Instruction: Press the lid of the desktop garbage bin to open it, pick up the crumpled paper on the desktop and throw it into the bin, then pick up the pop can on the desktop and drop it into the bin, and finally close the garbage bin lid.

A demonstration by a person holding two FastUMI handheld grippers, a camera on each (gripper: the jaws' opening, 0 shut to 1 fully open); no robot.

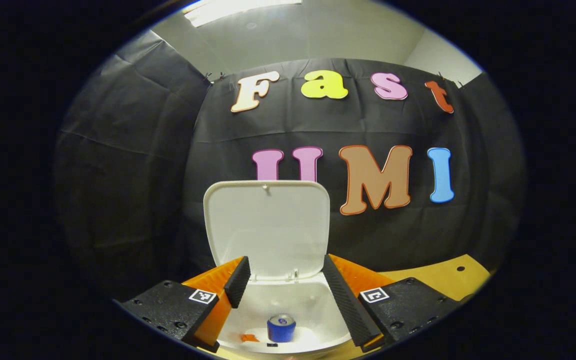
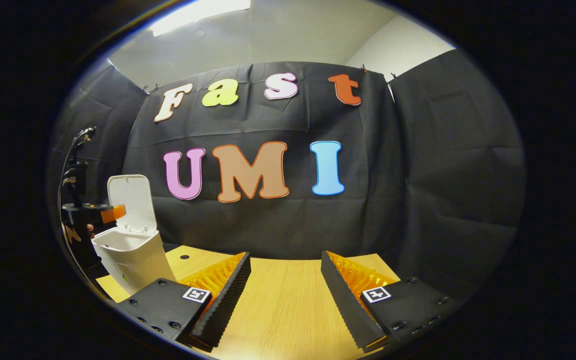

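Black-draped booth: left gripper [image 1: 286, 287], spread empty, hovers over white plastic bin [image 1: 288, 320] holding blue can [image 1: 281, 327]; careless push on upright lid [image 1: 267, 227] could topple it.

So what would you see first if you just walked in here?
The white bin with its lid flipped straight up, right under the open left tongs. A blue can stands at the bottom inside it. The right tongs hang open over the bare wooden table, with the bin off to their left.
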